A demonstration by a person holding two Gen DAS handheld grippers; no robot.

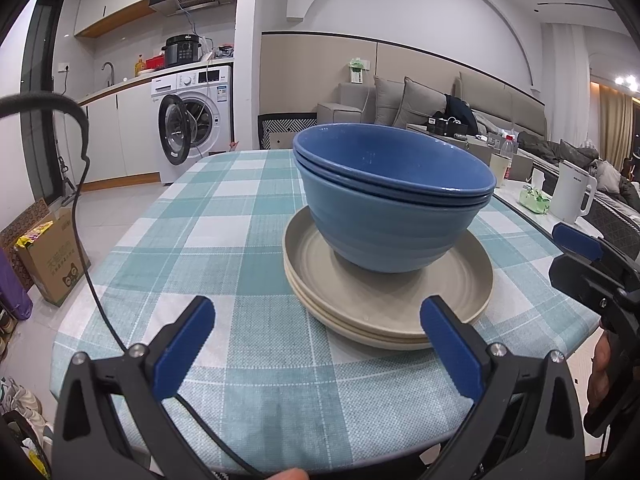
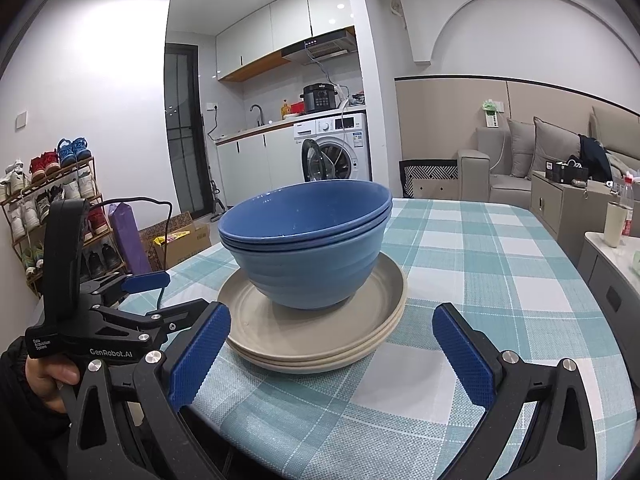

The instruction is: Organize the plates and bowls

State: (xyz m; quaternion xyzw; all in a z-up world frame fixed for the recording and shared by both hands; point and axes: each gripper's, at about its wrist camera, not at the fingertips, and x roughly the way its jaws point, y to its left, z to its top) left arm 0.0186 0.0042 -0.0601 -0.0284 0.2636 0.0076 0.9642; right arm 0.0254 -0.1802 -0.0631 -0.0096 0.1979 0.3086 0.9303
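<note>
Nested blue bowls stand upright on a stack of beige plates on the checked tablecloth. My left gripper is open, its blue pads just short of the plates' near rim, nothing between them. My right gripper is also open and empty; its left pad sits beside the plates' near-left edge. In the left wrist view the right gripper shows at the right edge. In the right wrist view the left gripper shows at the left, held by a hand.
The table carries a teal and white cloth. A cable hangs off its left side. A cardboard box and a shoe rack stand on the floor. A white kettle sits on a side counter.
</note>
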